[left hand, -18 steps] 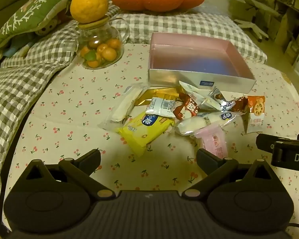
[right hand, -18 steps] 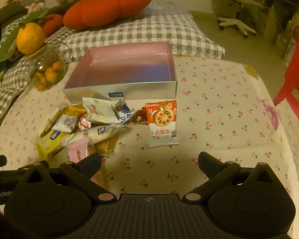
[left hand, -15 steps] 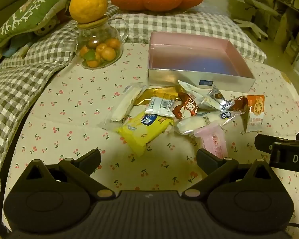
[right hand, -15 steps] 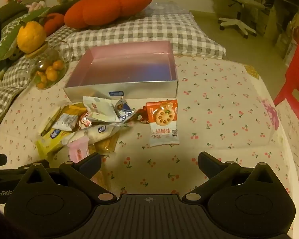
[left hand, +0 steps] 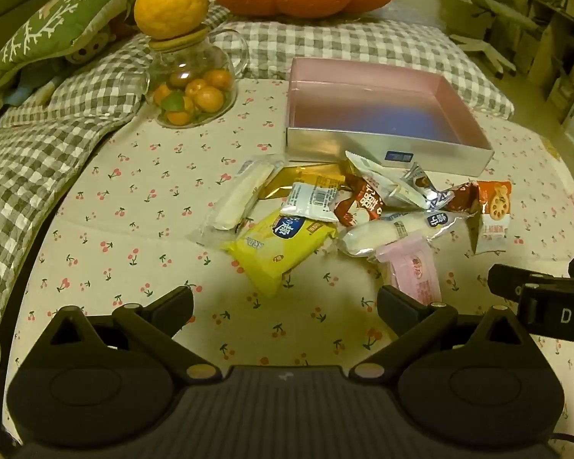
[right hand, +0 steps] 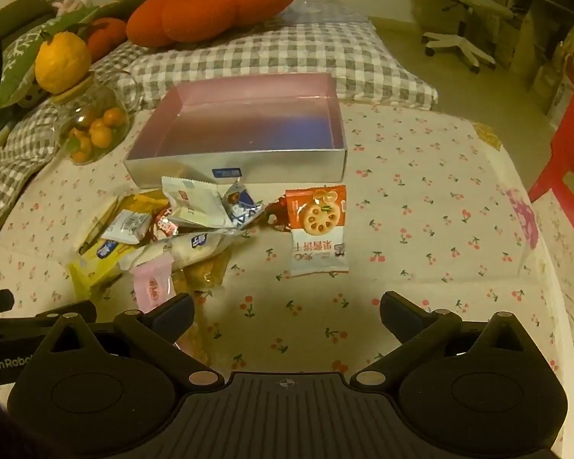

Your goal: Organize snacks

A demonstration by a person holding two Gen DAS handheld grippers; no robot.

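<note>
Both claws, left claw (left hand: 285, 302) and right claw (right hand: 287, 308), gape empty, snack pile (left hand: 344, 214) just ahead.

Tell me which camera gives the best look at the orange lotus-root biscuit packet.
Right wrist. The orange biscuit packet lies flat ahead of the open right gripper, its front showing. In the left wrist view it sits far right, small and skewed.

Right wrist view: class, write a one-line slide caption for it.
Open right gripper hovers before an orange lotus-root cracker packet, with a snack pile beside an empty pink-lined box.
</note>
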